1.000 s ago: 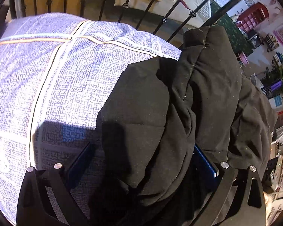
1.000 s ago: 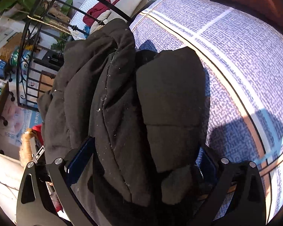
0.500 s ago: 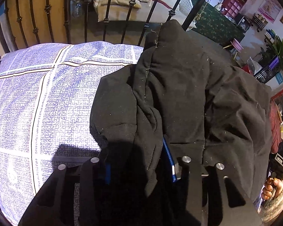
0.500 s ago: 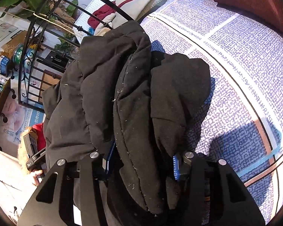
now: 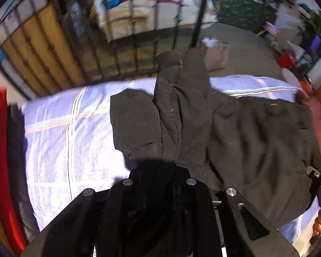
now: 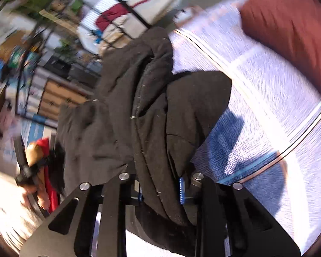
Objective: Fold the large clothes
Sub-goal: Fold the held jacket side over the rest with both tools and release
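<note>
A large black padded jacket (image 5: 256,139) lies bunched on a bed with a lilac-and-white checked cover (image 5: 53,139). In the left wrist view my left gripper (image 5: 159,169) is shut on a thick fold of the jacket, which hangs from it in a raised bundle. In the right wrist view my right gripper (image 6: 160,184) has its jaws closing on another fold of the jacket (image 6: 143,98), and the blue pads (image 6: 181,190) press the cloth. Both ends of the jacket are lifted off the cover (image 6: 267,107). The picture is blurred by motion.
A black metal bed rail (image 5: 117,49) runs behind the bed, with another bed of cream and red bedding (image 5: 139,6) beyond it. A dark red cushion (image 6: 289,32) lies at the far corner. A person's hand (image 6: 32,156) grips the other tool.
Both grippers went from wide open around the jacket to closed on its folds. Both rose and lifted the jacket off the cover, so more of the room shows.
</note>
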The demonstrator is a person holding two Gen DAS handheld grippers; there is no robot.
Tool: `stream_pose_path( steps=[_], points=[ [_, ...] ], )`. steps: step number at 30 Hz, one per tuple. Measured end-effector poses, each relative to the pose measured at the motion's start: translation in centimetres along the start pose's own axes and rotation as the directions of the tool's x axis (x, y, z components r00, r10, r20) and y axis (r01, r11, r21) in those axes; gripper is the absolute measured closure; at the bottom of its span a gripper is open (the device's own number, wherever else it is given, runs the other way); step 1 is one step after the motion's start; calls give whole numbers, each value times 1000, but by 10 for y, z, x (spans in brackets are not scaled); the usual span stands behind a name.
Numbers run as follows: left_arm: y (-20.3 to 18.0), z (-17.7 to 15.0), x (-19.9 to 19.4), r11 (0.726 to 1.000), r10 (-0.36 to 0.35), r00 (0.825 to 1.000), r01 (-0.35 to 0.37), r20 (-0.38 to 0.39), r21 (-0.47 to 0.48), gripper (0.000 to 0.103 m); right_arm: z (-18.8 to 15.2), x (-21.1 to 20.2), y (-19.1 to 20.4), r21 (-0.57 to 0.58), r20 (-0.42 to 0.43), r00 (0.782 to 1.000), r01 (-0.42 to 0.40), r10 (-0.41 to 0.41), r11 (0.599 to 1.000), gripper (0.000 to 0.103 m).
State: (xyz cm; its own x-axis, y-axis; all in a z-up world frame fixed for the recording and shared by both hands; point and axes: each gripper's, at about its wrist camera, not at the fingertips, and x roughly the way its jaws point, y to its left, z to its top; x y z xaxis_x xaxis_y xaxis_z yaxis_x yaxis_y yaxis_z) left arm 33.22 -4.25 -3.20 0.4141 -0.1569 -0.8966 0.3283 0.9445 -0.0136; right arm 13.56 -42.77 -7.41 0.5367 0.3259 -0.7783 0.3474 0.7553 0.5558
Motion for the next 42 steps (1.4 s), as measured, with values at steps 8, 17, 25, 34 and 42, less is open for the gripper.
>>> stream_pose_path(
  steps=[8,17,25,34,42],
  points=[
    [-155,58,-82,967,-161,984,142,76,212,88,34,-151,-4,-35,169,985,36,-30,999,85],
    [-413,131,-99,794,-450,886,341,110,504,88,46,-341,-133,191,429,860,211,-275,959,85],
    [-614,109,39,662,-383,921,326,-70,675,82,-13,-359,-277,551,379,796,216,-472,806,80],
    [-608,136,139,773,-198,971,237,-132,588,37,-56,-331,-339,696,285,876,90,-390,712,67],
    [-584,142,144,806,-126,990,137,-59,576,9,-56,-323,-326,763,209,882,123,-422,635,51]
  ],
)
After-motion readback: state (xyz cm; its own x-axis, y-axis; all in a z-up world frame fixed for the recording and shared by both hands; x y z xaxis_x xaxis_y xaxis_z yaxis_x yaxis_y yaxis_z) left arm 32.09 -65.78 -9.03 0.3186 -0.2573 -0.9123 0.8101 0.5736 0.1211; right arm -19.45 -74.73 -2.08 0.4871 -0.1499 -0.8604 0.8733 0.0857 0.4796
